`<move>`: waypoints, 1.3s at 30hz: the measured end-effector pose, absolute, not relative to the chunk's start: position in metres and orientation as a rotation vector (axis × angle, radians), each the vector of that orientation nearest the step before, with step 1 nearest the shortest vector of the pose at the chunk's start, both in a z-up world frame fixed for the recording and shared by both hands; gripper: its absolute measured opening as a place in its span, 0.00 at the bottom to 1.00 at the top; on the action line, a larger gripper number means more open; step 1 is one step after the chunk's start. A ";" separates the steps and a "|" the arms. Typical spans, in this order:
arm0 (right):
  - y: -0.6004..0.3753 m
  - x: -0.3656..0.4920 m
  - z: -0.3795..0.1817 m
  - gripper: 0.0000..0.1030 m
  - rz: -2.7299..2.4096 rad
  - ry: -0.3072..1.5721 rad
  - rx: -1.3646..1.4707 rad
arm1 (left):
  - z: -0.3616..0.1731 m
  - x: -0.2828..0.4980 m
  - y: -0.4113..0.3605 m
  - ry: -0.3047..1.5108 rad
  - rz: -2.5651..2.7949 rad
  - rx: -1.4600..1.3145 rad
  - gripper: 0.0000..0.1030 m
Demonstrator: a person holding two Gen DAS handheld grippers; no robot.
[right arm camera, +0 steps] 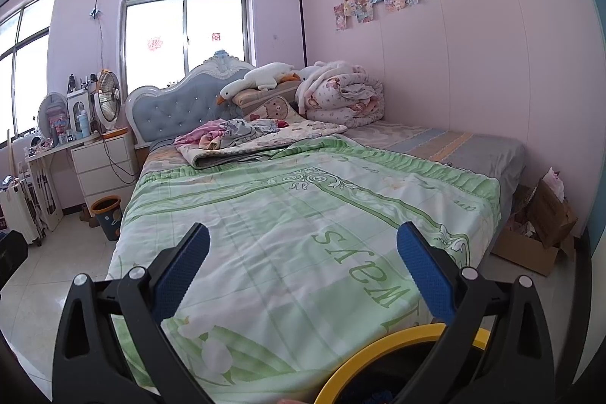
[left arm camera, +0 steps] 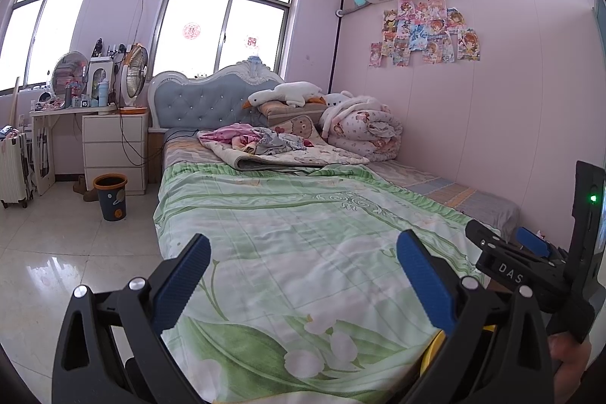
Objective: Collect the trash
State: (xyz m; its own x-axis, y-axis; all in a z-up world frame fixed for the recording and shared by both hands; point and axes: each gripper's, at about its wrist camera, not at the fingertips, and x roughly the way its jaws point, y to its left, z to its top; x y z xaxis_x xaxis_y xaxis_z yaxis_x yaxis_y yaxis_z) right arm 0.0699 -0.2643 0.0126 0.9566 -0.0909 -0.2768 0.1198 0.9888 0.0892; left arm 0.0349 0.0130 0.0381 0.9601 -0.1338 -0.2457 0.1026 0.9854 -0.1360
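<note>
**Both grippers wide open above the foot of the bed**

The left gripper (left arm camera: pixel 303 275) hangs over the foot end of the bed (left arm camera: pixel 288 214), its 2 blue pads spread wide with nothing between them. The right gripper (right arm camera: pixel 303 271) is equally wide and empty; just below it, at the bed's foot edge, shows the yellow rim (right arm camera: pixel 382 351) of a container. A blue trash bin (left arm camera: pixel 111 196) with an orange rim stands on the floor by the bed's left side, near the white drawers (left arm camera: pixel 113 150). An open cardboard box (right arm camera: pixel 538 230) sits at the bed's right foot corner
</note>
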 end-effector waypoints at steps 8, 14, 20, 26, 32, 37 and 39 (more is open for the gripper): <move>-0.265 0.071 0.012 0.92 -0.110 0.279 0.108 | 0.037 0.035 0.012 0.261 -0.122 -0.122 0.92; -0.266 0.071 0.010 0.92 -0.113 0.284 0.113 | 0.035 0.035 0.012 0.262 -0.125 -0.122 0.92; -0.266 0.071 0.009 0.92 -0.111 0.288 0.114 | 0.032 0.036 0.010 0.268 -0.128 -0.122 0.92; -0.267 0.072 0.007 0.92 -0.111 0.293 0.116 | 0.032 0.036 0.010 0.269 -0.130 -0.122 0.92; -0.267 0.072 0.004 0.92 -0.109 0.297 0.116 | 0.029 0.036 0.008 0.273 -0.130 -0.122 0.92; -0.267 0.073 0.004 0.92 -0.110 0.299 0.119 | 0.028 0.038 0.008 0.275 -0.132 -0.124 0.92; -0.267 0.073 0.004 0.92 -0.110 0.299 0.119 | 0.029 0.038 0.008 0.274 -0.131 -0.120 0.92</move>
